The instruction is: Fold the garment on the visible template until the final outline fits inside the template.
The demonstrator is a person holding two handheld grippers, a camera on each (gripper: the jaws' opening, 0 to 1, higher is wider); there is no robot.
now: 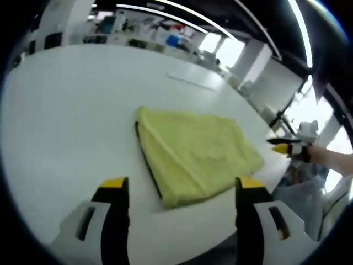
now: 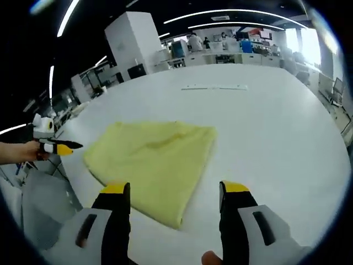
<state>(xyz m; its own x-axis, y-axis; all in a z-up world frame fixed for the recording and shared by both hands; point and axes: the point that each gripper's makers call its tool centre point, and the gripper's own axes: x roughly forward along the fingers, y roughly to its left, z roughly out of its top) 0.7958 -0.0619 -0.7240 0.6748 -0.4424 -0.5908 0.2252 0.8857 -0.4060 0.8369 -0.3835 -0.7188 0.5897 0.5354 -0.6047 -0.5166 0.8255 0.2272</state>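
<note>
— What lies beyond the work itself?

— A broad white tabletop (image 2: pixel 276 127); on its far part a thin pale strip (image 2: pixel 215 87), flat and well apart from everything else; the same strip (image 1: pixel 190 81) shows faintly in the left gripper view.

— And the room?

— Long ceiling lights (image 2: pixel 231 12); a white pillar (image 2: pixel 132 41); cluttered desks (image 2: pixel 231 52) at the back, too small to tell apart; bright windows (image 1: pixel 223 48).

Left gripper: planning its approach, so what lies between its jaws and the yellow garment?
Only bare white table separates the left gripper from the folded yellow garment in the left gripper view.
</note>
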